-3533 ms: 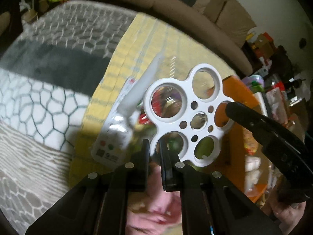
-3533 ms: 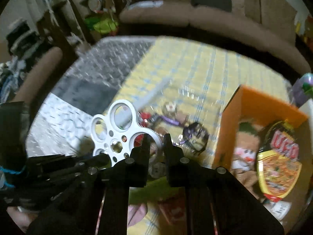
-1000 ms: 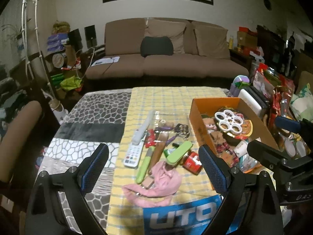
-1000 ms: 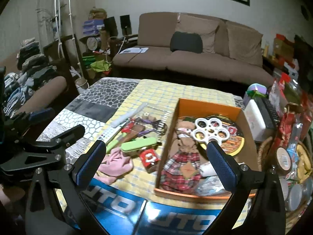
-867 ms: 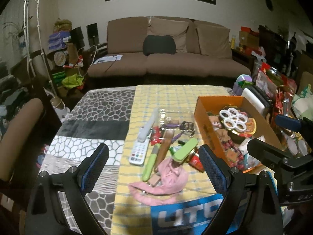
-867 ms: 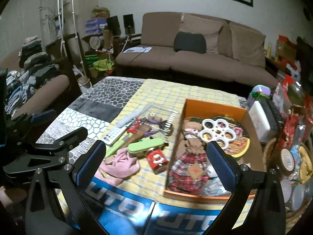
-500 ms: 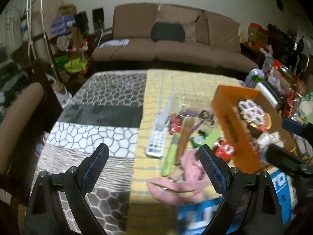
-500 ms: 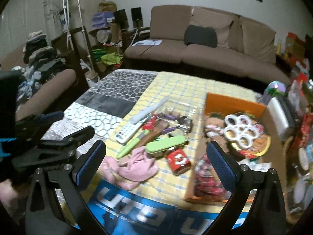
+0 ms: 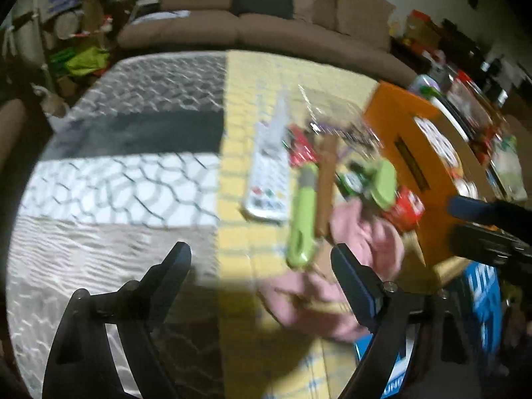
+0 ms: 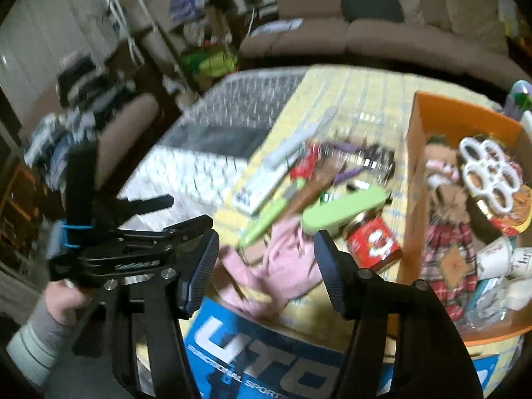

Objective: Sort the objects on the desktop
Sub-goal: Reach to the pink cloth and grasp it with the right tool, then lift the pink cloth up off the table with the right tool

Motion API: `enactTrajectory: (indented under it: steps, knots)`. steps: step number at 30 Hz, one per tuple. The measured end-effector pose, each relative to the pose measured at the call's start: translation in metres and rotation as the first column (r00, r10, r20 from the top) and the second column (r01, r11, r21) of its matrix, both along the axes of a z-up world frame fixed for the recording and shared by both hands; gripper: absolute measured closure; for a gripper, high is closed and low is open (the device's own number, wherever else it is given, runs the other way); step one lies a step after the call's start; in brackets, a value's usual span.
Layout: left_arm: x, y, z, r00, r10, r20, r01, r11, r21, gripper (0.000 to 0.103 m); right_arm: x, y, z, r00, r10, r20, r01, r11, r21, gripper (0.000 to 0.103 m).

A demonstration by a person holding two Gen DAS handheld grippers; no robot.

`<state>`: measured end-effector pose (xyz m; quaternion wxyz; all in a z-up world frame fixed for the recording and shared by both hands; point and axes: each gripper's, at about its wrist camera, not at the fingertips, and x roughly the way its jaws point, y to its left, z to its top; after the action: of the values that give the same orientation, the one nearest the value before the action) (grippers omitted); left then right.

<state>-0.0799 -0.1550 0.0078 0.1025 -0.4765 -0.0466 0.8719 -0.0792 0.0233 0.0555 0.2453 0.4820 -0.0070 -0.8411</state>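
Observation:
Loose objects lie on the yellow checked cloth: a white remote (image 9: 267, 179), a green-handled tool (image 9: 304, 219), a green case (image 10: 342, 209), a red can (image 10: 372, 242) and a pink cloth (image 10: 276, 272). A white ring plate (image 10: 488, 173) rests in the orange box (image 10: 412, 199). My right gripper (image 10: 266, 259) hovers over the pink cloth, its jaws closing with nothing pressed between them. My left gripper (image 9: 261, 256) hangs wide over the cloth's left edge, its jaws closing slightly and empty. Both views are blurred.
The orange box also holds a plaid doll (image 10: 445, 252), cups and a noodle bowl. A blue printed sheet (image 10: 266, 365) lies at the table's front edge. A grey patterned cover (image 9: 126, 173) spreads to the left. A brown sofa (image 9: 266, 23) stands behind the table.
Both grippers have sunk toward the table and tipped downward, so the objects look larger. The right jaws have narrowed a lot. The ring plate, held earlier, now lies in the box.

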Motion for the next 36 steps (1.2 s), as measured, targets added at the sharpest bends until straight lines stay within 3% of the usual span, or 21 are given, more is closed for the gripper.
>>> enactTrajectory:
  steps: [4, 6, 8, 13, 19, 20, 21, 22, 23, 24, 28, 32, 36]
  knots:
    - [0.011, 0.010, -0.019, 0.998, -0.036, 0.054, 0.039, 0.998, -0.039, 0.016, -0.001, -0.007, -0.024, 0.999, 0.008, 0.041, -0.009, 0.999, 0.040, 0.045]
    - [0.013, 0.013, -0.024, 0.998, -0.046, 0.050, 0.050, 0.995, -0.082, 0.031, -0.001, -0.010, -0.031, 0.999, 0.004, 0.053, -0.007, 0.999, 0.051, 0.045]
    - [0.013, 0.013, -0.029, 0.997, -0.053, 0.063, 0.058, 0.995, -0.086, 0.037, -0.001, -0.009, -0.034, 0.998, -0.002, 0.056, -0.002, 0.998, 0.058, 0.045]
    - [0.012, 0.014, -0.035, 0.997, -0.035, 0.064, 0.041, 0.995, -0.096, 0.037, -0.009, -0.004, -0.045, 0.995, -0.033, 0.090, 0.025, 0.995, 0.092, 0.045]
    - [0.009, 0.019, -0.040, 0.995, -0.064, 0.081, 0.067, 0.997, -0.035, 0.038, -0.017, -0.006, -0.066, 0.984, -0.036, 0.175, 0.023, 0.997, 0.075, 0.046]
    - [0.009, 0.021, -0.042, 0.994, -0.074, 0.085, 0.077, 0.996, -0.036, 0.043, -0.018, -0.007, -0.069, 0.982, -0.033, 0.186, 0.020, 0.997, 0.069, 0.049]
    - [0.009, 0.023, -0.043, 0.992, -0.086, 0.091, 0.089, 0.996, -0.029, 0.058, -0.019, -0.008, -0.072, 0.980, -0.031, 0.195, 0.018, 0.998, 0.066, 0.062]
    - [0.009, 0.026, -0.044, 0.989, -0.102, 0.103, 0.102, 0.995, 0.000, 0.067, -0.019, -0.008, -0.075, 0.980, -0.030, 0.198, 0.018, 0.998, 0.062, 0.072]
    - [0.009, 0.026, -0.045, 0.988, -0.106, 0.111, 0.105, 0.994, 0.012, 0.082, -0.020, -0.008, -0.076, 0.979, -0.030, 0.202, 0.022, 0.999, 0.045, 0.074]
    - [0.009, 0.028, -0.046, 0.986, -0.109, 0.123, 0.108, 0.994, 0.019, 0.089, -0.020, -0.006, -0.077, 0.978, -0.033, 0.208, 0.030, 0.999, 0.017, 0.077]
    - [0.014, 0.030, -0.037, 0.989, -0.106, 0.106, 0.105, 0.994, 0.017, 0.097, -0.016, 0.002, -0.064, 0.982, -0.030, 0.185, 0.045, 0.996, -0.079, 0.092]
    - [0.019, 0.024, -0.011, 0.994, -0.093, 0.060, 0.088, 0.993, 0.078, 0.098, -0.005, 0.007, -0.025, 0.994, -0.009, 0.106, 0.024, 0.990, -0.141, 0.094]
    - [0.029, 0.018, 0.036, 0.996, -0.085, -0.022, 0.088, 0.984, 0.155, 0.098, 0.007, 0.012, 0.024, 1.000, 0.011, 0.025, -0.006, 0.982, -0.187, 0.095]
